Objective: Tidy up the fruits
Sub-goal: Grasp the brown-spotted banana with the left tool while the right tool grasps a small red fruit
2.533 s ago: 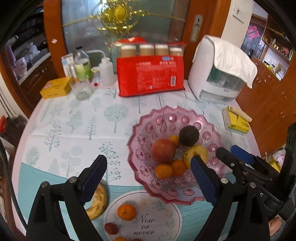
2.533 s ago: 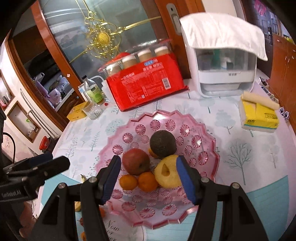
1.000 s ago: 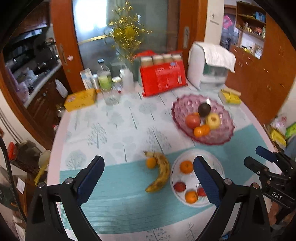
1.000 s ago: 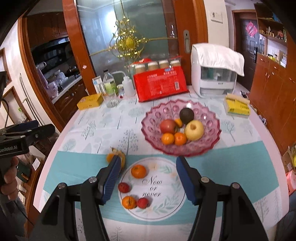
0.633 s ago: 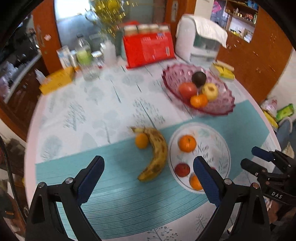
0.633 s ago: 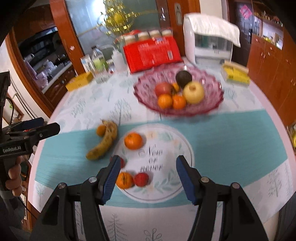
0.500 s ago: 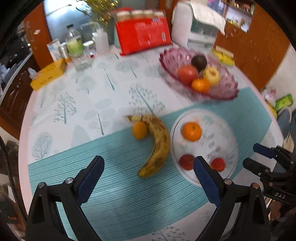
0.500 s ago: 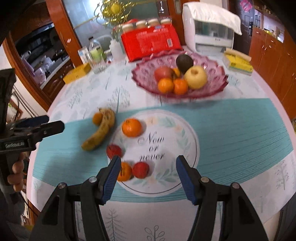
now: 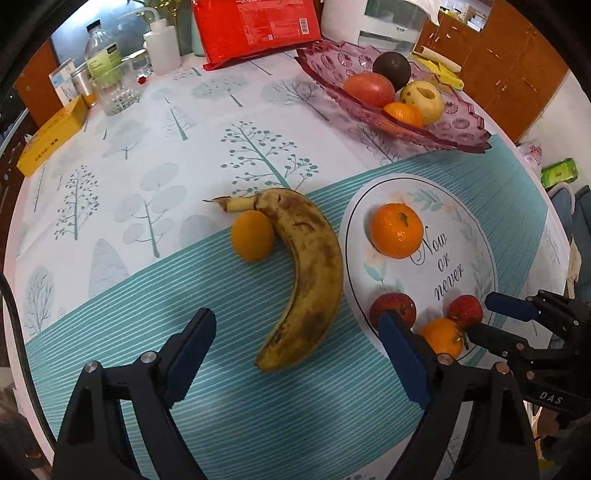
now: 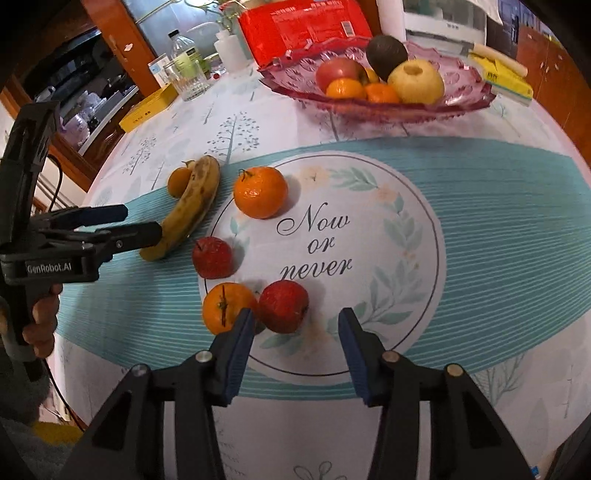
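Two handheld grippers are being lowered over loose fruit on a patterned tablecloth (image 9: pixel 155 155). The left gripper (image 9: pixel 299 343), jaws spread wide and just narrowing, is being held over a spotted banana (image 9: pixel 310 280); nothing is being pinched. The right gripper (image 10: pixel 295 332), jaws parted and closing, is being brought to a small red fruit (image 10: pixel 283 305), not yet pressed. The banana is judged soft and easily bruised, best taken mid-length; the red fruit looks light and likely to roll.

Tabletop (image 9: pixel 155 369) w/ tree-print cloth: banana (image 9: pixel 310 284) btw. left fingers (image 9: pixel 192 350), small orange (image 9: pixel 253 240) beyond; pink bowl (image 9: pixel 461 122), red pack (image 9: pixel 255 29) far ahead.
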Action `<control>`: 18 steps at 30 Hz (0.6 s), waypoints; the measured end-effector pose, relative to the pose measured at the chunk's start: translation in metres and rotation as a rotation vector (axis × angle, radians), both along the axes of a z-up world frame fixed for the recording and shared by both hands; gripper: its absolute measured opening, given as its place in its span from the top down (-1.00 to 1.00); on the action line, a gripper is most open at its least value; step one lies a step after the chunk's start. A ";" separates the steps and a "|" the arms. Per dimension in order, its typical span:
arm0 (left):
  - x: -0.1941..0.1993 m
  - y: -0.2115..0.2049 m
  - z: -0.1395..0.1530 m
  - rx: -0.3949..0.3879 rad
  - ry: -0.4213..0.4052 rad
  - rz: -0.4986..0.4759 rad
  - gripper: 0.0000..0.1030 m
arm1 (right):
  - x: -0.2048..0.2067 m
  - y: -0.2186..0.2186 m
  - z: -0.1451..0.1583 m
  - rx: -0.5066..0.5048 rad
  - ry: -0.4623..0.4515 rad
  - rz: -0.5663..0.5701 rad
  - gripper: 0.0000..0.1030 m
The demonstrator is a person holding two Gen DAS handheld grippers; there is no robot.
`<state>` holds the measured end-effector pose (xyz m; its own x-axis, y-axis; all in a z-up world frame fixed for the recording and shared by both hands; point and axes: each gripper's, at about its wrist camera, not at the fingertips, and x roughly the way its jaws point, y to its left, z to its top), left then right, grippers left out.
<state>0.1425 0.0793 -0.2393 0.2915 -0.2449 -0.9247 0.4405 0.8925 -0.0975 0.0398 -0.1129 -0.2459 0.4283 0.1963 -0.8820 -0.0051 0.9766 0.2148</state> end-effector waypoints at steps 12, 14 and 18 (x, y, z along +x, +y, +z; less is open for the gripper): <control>0.011 -0.006 -0.022 -0.005 0.050 -0.018 -0.50 | 0.019 -0.005 -0.008 0.117 0.010 -0.018 0.35; 0.012 -0.007 -0.024 -0.007 0.058 -0.021 -0.42 | 0.020 -0.007 -0.009 0.132 0.016 -0.020 0.35; 0.017 -0.007 -0.032 0.000 0.072 -0.018 -0.39 | 0.020 -0.010 -0.011 0.156 0.029 -0.024 0.35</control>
<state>0.1593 0.0719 -0.2717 0.2195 -0.2491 -0.9433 0.4484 0.8844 -0.1293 0.0596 -0.1225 -0.2569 0.4092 0.3222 -0.8537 0.0261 0.9311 0.3639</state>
